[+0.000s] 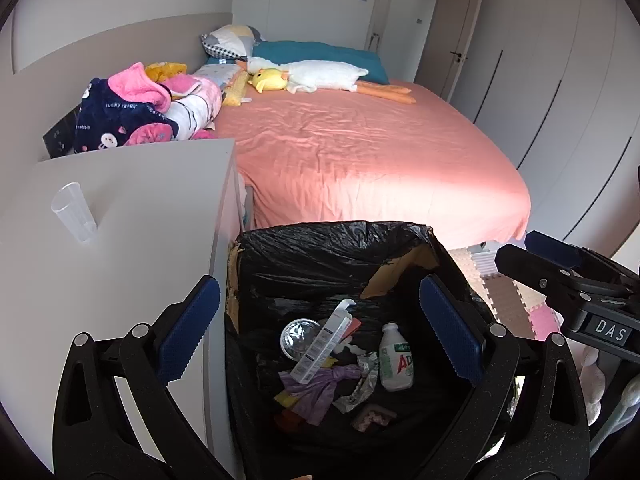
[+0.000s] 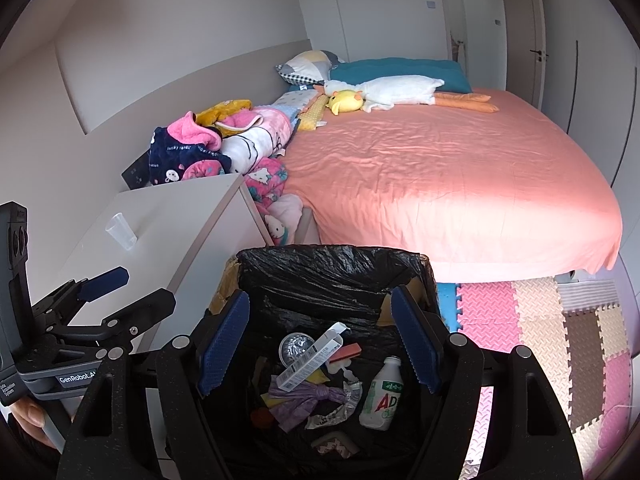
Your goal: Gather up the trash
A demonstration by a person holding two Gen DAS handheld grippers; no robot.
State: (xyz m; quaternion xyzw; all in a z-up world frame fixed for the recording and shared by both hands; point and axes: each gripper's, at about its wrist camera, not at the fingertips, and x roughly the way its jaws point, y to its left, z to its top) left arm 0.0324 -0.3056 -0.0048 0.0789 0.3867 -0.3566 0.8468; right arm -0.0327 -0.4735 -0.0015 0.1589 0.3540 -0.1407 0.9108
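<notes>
A cardboard bin lined with a black bag (image 1: 332, 236) (image 2: 332, 258) stands on the floor between the nightstand and the bed. Inside lie a white bottle (image 1: 396, 360) (image 2: 382, 396), a white carton (image 1: 322, 344) (image 2: 312, 358), a round foil lid (image 1: 298, 336), a purple knotted scrap (image 2: 304, 398) and a crumpled wrapper (image 1: 360, 384). My left gripper (image 1: 320, 328) hovers open over the bin, nothing between its fingers. My right gripper (image 2: 320, 338) hangs beside it, also open and empty. A clear plastic cup (image 1: 74, 212) (image 2: 121, 231) stands on the white nightstand (image 1: 140, 200).
A bed with a pink sheet (image 1: 380, 148) fills the room behind the bin, with plush toys (image 1: 312, 74) and pillows at its head. Bundled clothes (image 1: 140, 108) lie behind the nightstand. Foam floor mats (image 2: 540, 320) spread to the right. Wardrobe doors (image 1: 540, 80) line the far right.
</notes>
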